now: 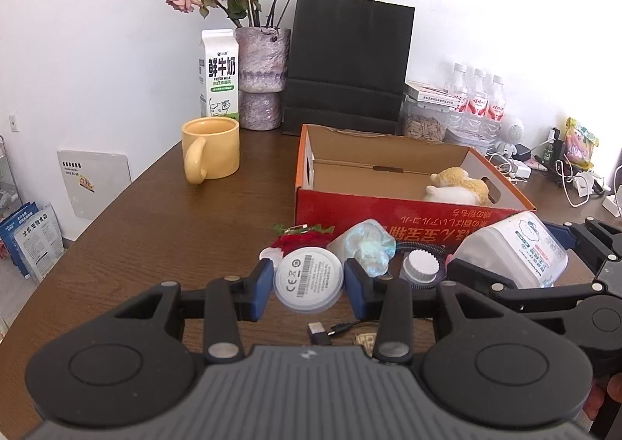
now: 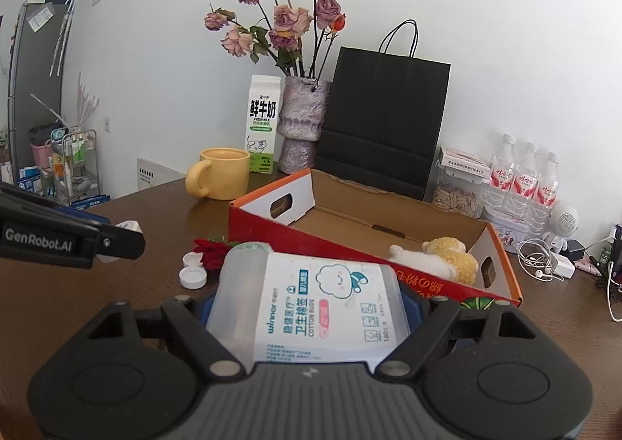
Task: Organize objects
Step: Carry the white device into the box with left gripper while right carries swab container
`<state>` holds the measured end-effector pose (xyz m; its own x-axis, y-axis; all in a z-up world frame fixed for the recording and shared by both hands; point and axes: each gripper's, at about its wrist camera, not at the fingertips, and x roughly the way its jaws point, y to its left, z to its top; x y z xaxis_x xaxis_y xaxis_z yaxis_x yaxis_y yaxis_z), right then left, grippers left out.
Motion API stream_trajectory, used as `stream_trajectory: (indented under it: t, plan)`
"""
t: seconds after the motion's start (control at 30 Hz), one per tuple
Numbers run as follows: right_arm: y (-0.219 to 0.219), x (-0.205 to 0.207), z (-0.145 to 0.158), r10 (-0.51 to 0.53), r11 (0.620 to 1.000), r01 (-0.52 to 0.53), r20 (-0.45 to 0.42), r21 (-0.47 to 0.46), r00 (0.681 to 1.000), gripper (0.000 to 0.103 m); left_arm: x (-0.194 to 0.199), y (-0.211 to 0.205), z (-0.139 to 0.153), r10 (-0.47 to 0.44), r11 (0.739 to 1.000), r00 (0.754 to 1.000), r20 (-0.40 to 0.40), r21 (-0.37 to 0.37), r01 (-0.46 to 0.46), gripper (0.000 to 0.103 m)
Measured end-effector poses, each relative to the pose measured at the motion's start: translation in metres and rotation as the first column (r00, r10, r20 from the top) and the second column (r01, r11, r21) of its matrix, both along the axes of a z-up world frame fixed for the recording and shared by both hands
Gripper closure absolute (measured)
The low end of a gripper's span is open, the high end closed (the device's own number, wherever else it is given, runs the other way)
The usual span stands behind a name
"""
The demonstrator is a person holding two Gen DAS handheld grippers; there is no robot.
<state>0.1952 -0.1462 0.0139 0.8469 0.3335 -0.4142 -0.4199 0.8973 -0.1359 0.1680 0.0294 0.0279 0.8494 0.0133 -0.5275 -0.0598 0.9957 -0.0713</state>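
My left gripper [image 1: 308, 280] is shut on a round white device [image 1: 308, 279] with a label on its face, held above the brown table. My right gripper [image 2: 307, 307] is shut on a clear cotton buds box [image 2: 311, 304], also seen in the left wrist view [image 1: 517, 245]. An open red cardboard box [image 1: 388, 206] stands ahead, with a yellow and white plush toy [image 1: 458, 185] inside at its right end; both show in the right wrist view, the cardboard box [image 2: 295, 237] and the plush toy [image 2: 435, 257]. In front of the box lie a red rose [image 1: 299, 237], a crumpled plastic wrap [image 1: 365, 245] and a white bottle cap [image 1: 421, 265].
A yellow mug [image 1: 212, 152], milk carton [image 1: 219, 78], vase of dried roses [image 1: 260, 78] and black paper bag [image 1: 346, 62] stand at the back. Water bottles [image 1: 476, 97], a seed jar [image 1: 423, 121] and cables [image 1: 575, 183] crowd the right. A USB cable [image 1: 330, 331] lies under my left gripper.
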Motion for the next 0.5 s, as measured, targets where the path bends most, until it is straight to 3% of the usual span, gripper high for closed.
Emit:
stream_trajectory:
  t: [0.5]
  plan:
    - [-0.031, 0.080, 0.022, -0.085, 0.994, 0.081, 0.044, 0.079, 0.995, 0.020, 0.099, -0.042, 0.020, -0.044, 0.999, 0.998, 0.043, 0.021, 0.043, 0.062]
